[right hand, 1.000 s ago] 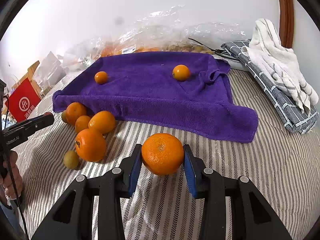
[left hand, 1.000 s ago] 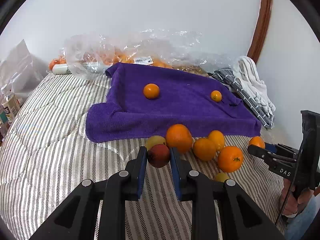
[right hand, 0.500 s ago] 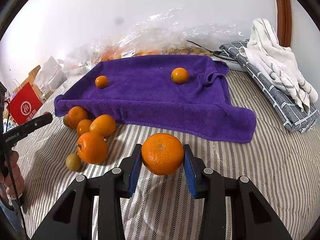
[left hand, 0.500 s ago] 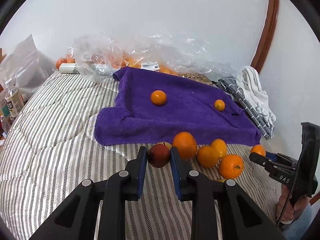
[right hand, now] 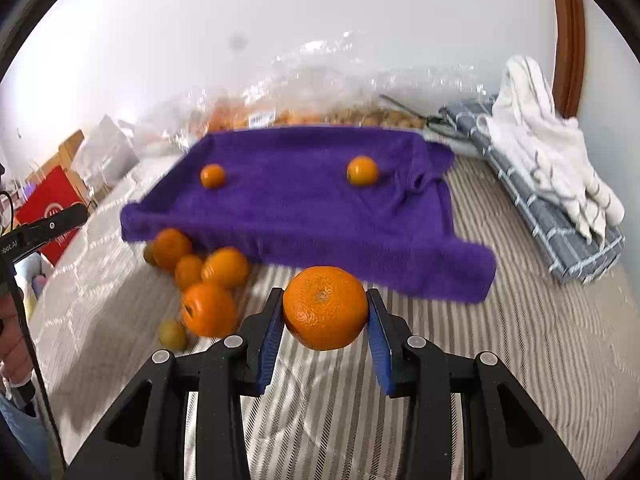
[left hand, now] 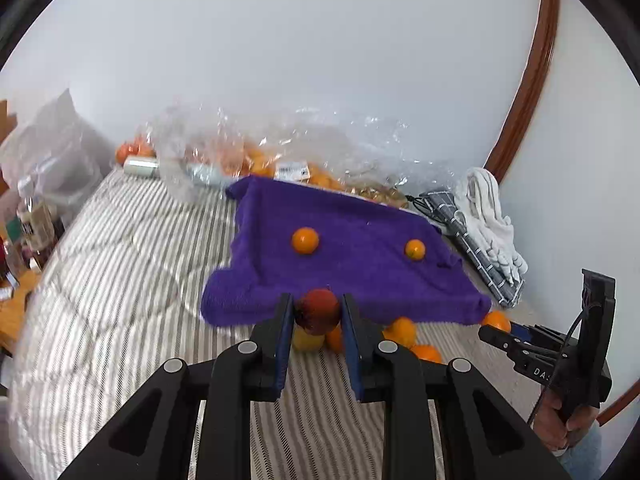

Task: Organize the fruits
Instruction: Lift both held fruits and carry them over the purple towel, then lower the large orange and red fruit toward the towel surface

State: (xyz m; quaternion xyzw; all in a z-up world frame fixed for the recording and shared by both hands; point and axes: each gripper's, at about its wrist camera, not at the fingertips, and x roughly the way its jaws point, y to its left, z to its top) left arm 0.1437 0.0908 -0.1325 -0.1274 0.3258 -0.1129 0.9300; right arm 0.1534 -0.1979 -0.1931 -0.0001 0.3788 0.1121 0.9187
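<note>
Striped bed (right hand: 520,360) under me: my left tool (left hand: 316,314) pinches a dark red peach (left hand: 318,310), my right tool (right hand: 325,312) a dimpled orange (right hand: 325,307).

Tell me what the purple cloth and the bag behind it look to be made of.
Purple cloth: looks like terry or microfibre towelling, matte, with a fuzzy looped pile and soft rolled edges. Bag: thin clear plastic film, probably; glossy, crinkled, with white glints and fruit showing through.

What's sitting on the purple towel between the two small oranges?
Nothing: bare purple towel between the left small orange and the right small orange, clearest in the right wrist view.
</note>
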